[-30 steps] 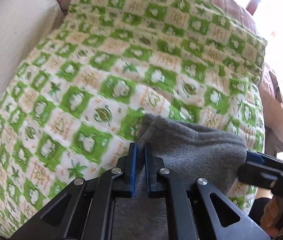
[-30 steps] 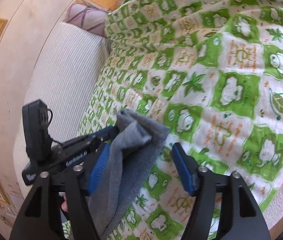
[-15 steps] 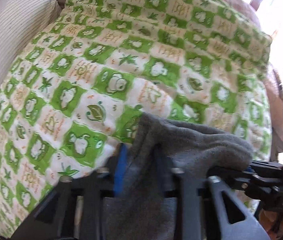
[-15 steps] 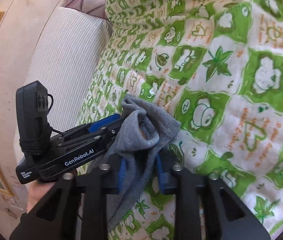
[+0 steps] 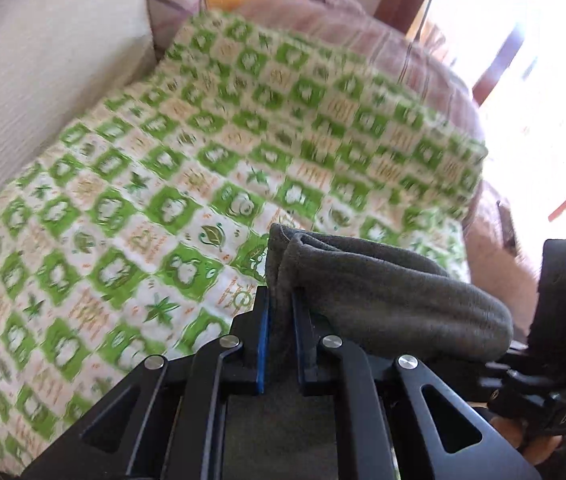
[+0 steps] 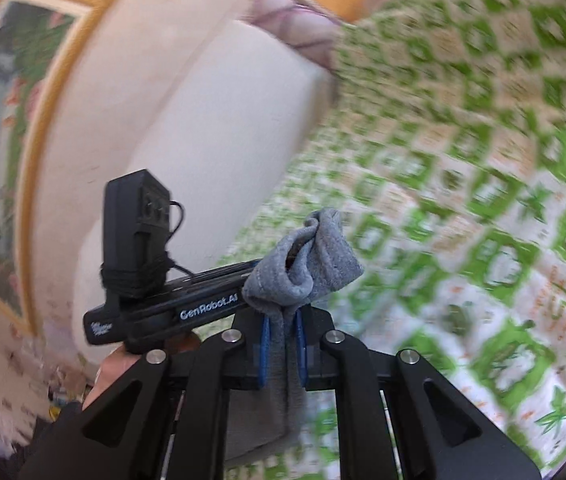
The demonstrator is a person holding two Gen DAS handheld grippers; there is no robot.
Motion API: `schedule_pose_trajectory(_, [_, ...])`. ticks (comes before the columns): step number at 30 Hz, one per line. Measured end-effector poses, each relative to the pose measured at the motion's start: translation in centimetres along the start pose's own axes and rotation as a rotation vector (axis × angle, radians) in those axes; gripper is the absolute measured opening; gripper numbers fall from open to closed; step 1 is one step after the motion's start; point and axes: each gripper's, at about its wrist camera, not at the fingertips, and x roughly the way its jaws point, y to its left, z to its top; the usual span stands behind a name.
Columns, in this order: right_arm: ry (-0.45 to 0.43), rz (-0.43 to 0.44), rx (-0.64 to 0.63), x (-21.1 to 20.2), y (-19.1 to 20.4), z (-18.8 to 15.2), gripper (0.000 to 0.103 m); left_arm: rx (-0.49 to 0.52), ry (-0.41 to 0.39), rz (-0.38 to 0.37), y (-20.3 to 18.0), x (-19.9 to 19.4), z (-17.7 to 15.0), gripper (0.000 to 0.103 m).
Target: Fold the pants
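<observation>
A: Where do the pants (image 5: 383, 300) sit relative to the two grippers?

B: The grey cloth is pinched in both. The left gripper (image 5: 281, 320) has its jaws pressed together on one gathered corner; the right gripper (image 6: 283, 336) is clamped on the other, with the rest hanging below.

A: And the long axis?

B: The held edge runs gripper to gripper, side by side and close, lifted over the green patterned bedspread (image 5: 123, 200). Neither is nearer; the bed lies ahead and below, so laying down likely needs both together.
</observation>
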Motion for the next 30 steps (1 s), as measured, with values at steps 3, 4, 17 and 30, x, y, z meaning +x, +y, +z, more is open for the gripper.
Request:
schedule_pose_trajectory(3, [0.007,0.065,-0.068,0.3,2.7,-0.7,0.012,-0.037,-0.051,-0.016,0.4,-3.6,-1.0,0.008])
schedule_pose_trajectory(4, [0.018,0.087,-0.087,0.5,3.6,-1.2,0.012,-0.048,-0.066,-0.02,0.7,-4.6,-1.4,0.008])
schedule_pose_trajectory(17, [0.234,0.283,-0.135,6.6,12.7,-7.2,0.012,-0.317,-0.248,-0.059,8.8,-16.0,-12.3,0.008])
schedule_pose_trajectory(30, [0.499,0.356,-0.162,14.2,17.3,-16.1,0.012,-0.61,-0.318,-0.085,16.9,-18.9,-25.1,0.008])
